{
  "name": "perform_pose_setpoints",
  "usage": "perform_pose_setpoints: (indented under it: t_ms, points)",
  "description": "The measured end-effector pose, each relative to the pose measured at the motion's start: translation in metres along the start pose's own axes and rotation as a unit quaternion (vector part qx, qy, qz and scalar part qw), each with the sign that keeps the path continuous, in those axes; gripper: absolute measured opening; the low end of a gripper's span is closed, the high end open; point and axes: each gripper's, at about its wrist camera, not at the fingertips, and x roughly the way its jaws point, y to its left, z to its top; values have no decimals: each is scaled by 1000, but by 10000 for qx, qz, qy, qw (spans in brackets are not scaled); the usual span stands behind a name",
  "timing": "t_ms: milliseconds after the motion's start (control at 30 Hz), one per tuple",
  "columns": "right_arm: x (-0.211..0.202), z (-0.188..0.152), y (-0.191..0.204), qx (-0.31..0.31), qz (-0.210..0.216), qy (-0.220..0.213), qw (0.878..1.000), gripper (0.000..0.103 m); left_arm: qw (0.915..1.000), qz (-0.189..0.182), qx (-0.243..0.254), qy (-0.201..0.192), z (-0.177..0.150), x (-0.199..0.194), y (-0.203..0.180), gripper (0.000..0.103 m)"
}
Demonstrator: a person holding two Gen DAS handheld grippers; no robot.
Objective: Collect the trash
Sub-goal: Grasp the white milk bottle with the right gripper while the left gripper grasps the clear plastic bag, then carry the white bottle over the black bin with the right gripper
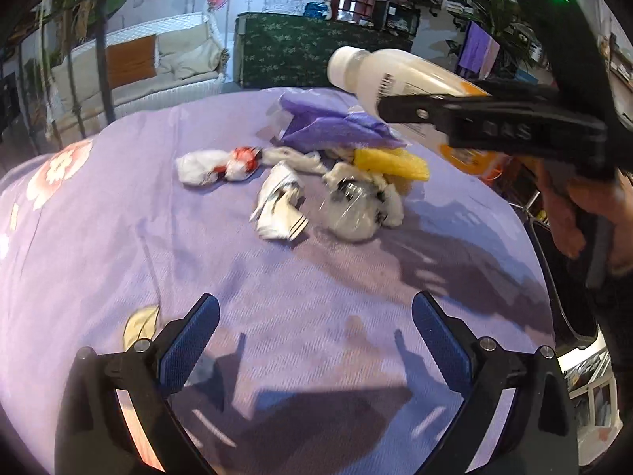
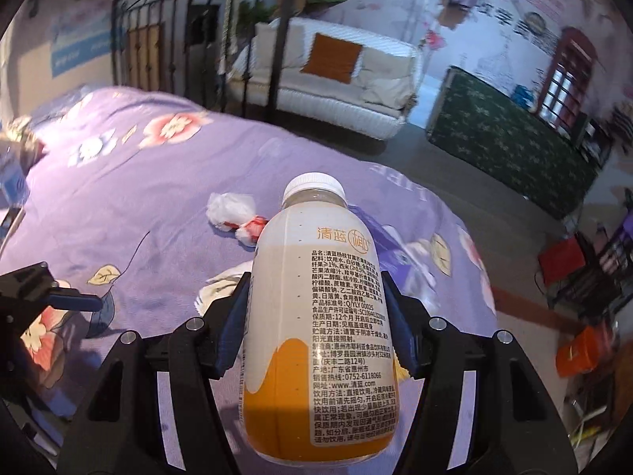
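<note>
Right gripper (image 2: 316, 312) clenched on a bottle (image 2: 316, 316), blue pads (image 2: 237, 324) pressed to both sides of its middle. Bottle fills the lower centre of the right wrist view, white cap (image 2: 314, 184) pointing away from the camera. Contents: milky pale liquid in the upper part, orange layer at the base; Chinese print label down its side. Cap is on.

In the left wrist view the same bottle (image 1: 391, 75) sits upper right, held off the cloth, cap toward upper centre, right gripper (image 1: 399, 109) coming in from the right edge with the person's hand (image 1: 573, 213) behind it.

Left gripper (image 1: 314, 324) released, jaws wide apart at bottom of frame, nothing between them, hovering over the purple floral cloth (image 1: 118, 217).

Trash pile on the cloth, centre of left view:
- white tissue wad with red bits (image 1: 217, 166), left of the pile
- crumpled white wrapper (image 1: 279, 206), centre
- clear plastic bundle with white paper inside (image 1: 356, 209), just right of the wrapper
- yellow piece (image 1: 391, 164), touching the bundle's upper side
- purple bag (image 1: 336, 126), crumpled, at the far side of the pile; cannot tell what is in it

In the right view the tissue wad (image 2: 233, 213) shows left of the bottle's cap; the rest of the pile is mostly hidden behind the bottle.

White sofa (image 2: 336, 79) and green-covered counter (image 2: 510, 134) beyond the cloth.
</note>
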Motion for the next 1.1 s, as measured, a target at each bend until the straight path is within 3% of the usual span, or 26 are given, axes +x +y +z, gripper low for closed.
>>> perform_pose_setpoints:
  t_ms: [133, 500, 567, 600, 800, 1100]
  points:
    - [-24, -21, -17, 445, -184, -208, 9986, 62, 9996, -127, 210, 152, 20, 26, -8, 84]
    - [-65, -71, -26, 843, -656, -376, 9936, 62, 9974, -6, 408, 594, 61, 95, -23, 81]
    - [-66, -76, -25, 955, -615, -367, 9929, 62, 9968, -11, 463, 645, 60, 101, -27, 71]
    - [-67, -79, -26, 1009, -600, -360, 9924, 62, 9965, 6, 496, 672, 60, 103, -29, 60]
    - [-66, -98, -27, 1331, -548, -281, 9892, 62, 9959, 145, 684, 574, 52, 92, -44, 40]
    - [-70, -116, -24, 1606, -526, -261, 9853, 62, 9986, 158, 445, 230, 39, 52, -49, 36]
